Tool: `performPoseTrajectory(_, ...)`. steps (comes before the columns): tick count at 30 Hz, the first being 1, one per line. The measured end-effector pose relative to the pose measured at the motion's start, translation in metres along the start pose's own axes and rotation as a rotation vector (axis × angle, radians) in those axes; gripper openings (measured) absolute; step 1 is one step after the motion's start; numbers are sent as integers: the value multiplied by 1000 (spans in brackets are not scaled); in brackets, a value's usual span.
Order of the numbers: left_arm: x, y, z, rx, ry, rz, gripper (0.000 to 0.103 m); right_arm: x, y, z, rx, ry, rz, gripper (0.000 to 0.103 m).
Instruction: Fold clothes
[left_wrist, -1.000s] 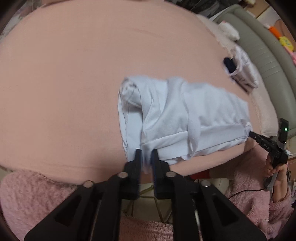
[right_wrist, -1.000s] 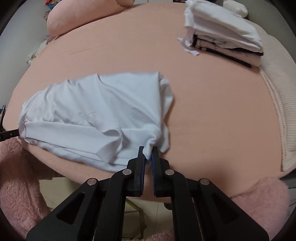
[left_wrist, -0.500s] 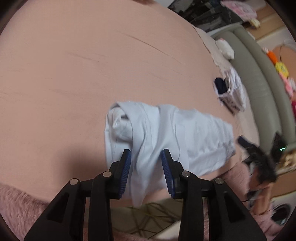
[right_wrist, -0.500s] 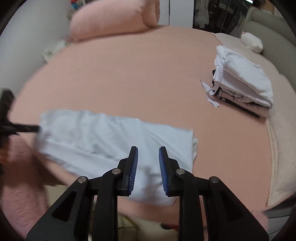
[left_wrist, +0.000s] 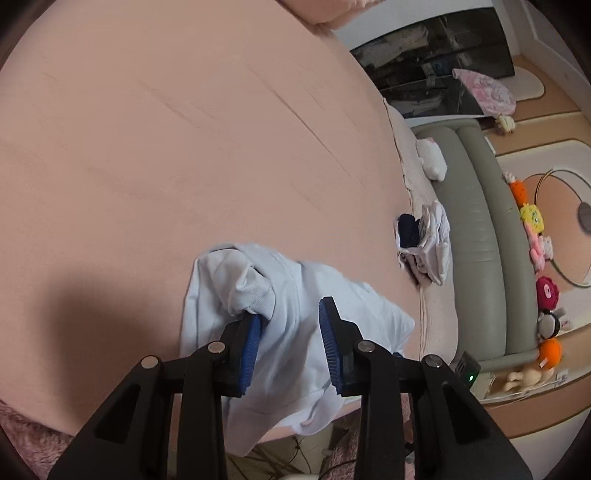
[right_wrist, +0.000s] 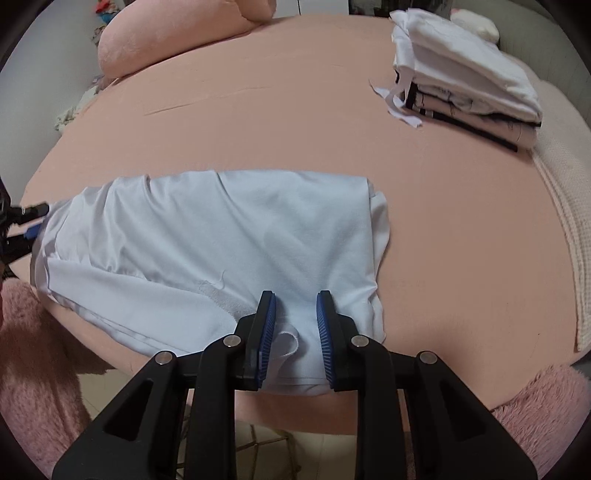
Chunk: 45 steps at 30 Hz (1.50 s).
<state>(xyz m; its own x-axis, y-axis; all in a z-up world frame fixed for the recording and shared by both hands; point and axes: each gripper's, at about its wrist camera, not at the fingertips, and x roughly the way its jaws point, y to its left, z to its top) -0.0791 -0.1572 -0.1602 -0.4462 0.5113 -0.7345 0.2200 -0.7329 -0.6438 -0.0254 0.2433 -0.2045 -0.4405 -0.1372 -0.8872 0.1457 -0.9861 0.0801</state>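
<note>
While both claws gape over shirt (right_wrist: 221, 236) | left view only: sofa (left_wrist: 476, 236)

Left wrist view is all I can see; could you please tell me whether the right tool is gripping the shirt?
Observer: No, the right tool is open, its jaws astride the near hem of the light blue shirt.
Operator: Thank you. Is its right end tidy?
Observer: Yes, it ends in a straight fold, with a lower layer peeking out beyond.
Operator: And the folded pile?
Observer: The folded pile sits far right on the bed, a white garment on top.
</note>
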Motion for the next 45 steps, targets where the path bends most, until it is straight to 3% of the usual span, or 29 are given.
performPoseTrajectory(1, 1, 0, 0, -9, -8, -4, 8, -1, 1, 0, -10, -10, -10, 22)
performPoseTrajectory(2, 1, 0, 0, -17, -16, -8, 8, -1, 2, 0, -16, -18, -18, 22)
performPoseTrajectory(6, -16, -8, 0, 52, -98, 97, 7, -4, -1, 3, 2, -18, -16, 22)
performPoseTrajectory(10, -19, -16, 2, 137, -111, 181, 7, -10, -4, 3, 14, -19, -3, 22)
performPoseTrajectory(15, -19, -7, 10, 144, -80, 200, 8, -11, -4, 1, 11, -15, -22, 21)
performPoseTrajectory(19, -28, -5, 17, 111, -71, 187, 12, -26, -9, 1, 58, -36, 24, 20)
performPoseTrajectory(23, -50, -26, 14, 145, -176, 188, 15, -41, 2, 16, 63, -68, 53, 21)
performPoseTrajectory(26, -45, -53, 10, 283, -207, 333, 15, -32, 21, 33, 17, -62, 5, 22)
performPoseTrajectory(27, -39, -55, 12, 311, -182, 411, 15, -24, 27, 37, -1, -45, -23, 22)
performPoseTrajectory(28, -33, -49, 16, 312, -153, 498, 15, -14, 29, 38, -11, -8, -53, 22)
performPoseTrajectory(29, -37, -42, 20, 292, -148, 518, 15, -8, 27, 36, -10, 25, -69, 22)
performPoseTrajectory(30, -42, -34, 24, 267, -149, 519, 15, -1, 25, 33, -9, 59, -85, 22)
performPoseTrajectory(31, -50, -31, 25, 244, -151, 457, 15, 0, 23, 30, -7, 74, -83, 22)
performPoseTrajectory(33, -58, -33, 24, 229, -148, 332, 16, -13, 18, 32, -5, 47, -48, 22)
performPoseTrajectory(35, -53, -44, 20, 263, -132, 257, 30, -25, 18, 40, -4, -3, -46, 23)
performPoseTrajectory(37, -33, -47, 16, 268, -73, 232, 30, -25, 21, 48, -4, -24, -40, 23)
performPoseTrajectory(39, -13, -36, 14, 234, 3, 285, 27, -12, 24, 48, -17, 21, -53, 21)
performPoseTrajectory(41, -6, -21, 11, 256, 33, 429, 25, 5, 22, 37, -61, 99, -115, 19)
performPoseTrajectory(43, -16, -4, 12, 203, 36, 410, 28, -3, 10, 26, -56, 83, -103, 19)
performPoseTrajectory(45, -28, -3, 11, 170, -12, 381, 28, -22, -3, 23, -25, 48, -109, 18)
